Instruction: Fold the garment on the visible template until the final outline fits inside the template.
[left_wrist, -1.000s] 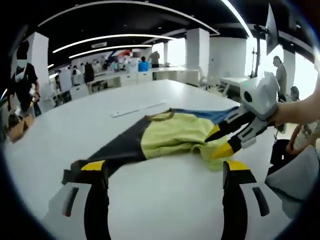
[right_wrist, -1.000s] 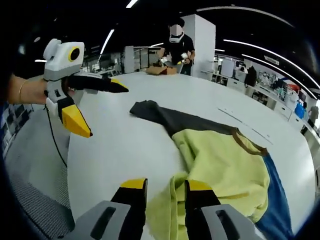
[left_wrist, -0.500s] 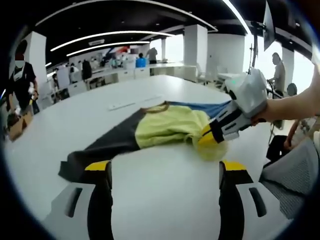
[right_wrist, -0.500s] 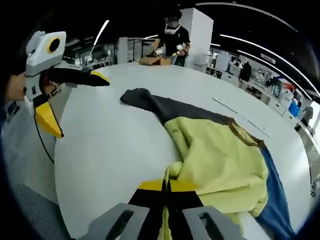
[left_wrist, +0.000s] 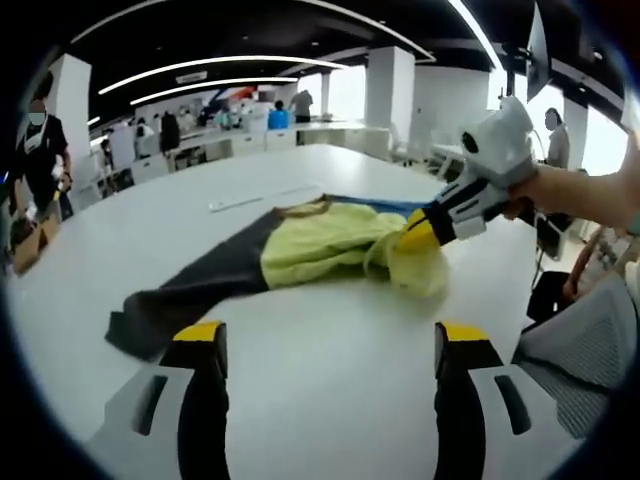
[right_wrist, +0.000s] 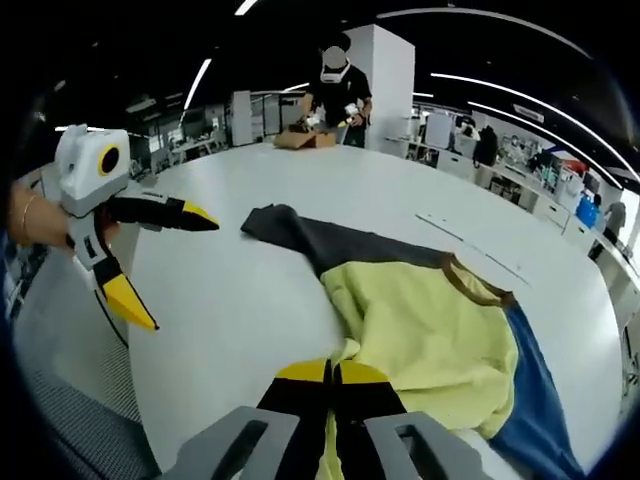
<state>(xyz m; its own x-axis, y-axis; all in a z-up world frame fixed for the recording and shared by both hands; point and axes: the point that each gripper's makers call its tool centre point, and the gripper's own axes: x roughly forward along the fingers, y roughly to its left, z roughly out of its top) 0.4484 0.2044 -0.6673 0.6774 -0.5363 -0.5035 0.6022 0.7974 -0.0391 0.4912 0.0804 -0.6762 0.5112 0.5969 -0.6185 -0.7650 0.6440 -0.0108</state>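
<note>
My right gripper (right_wrist: 333, 372) is clamped on the garment (right_wrist: 430, 330) at its yellow hem, lifted off the table (right_wrist: 230, 300). My left gripper (left_wrist: 320, 345) is spread wide, empty, just short of the dark sleeve end. The garment's long axis runs from that sleeve away toward the blue side.

A broad white surface (left_wrist: 330, 380) carries one garment (right_wrist: 420, 330) — yellow body, dark grey sleeve stretched out flat, blue part at the far side. Beyond the garment lies a thin pale strip (left_wrist: 262, 195) — flat on the surface.
</note>
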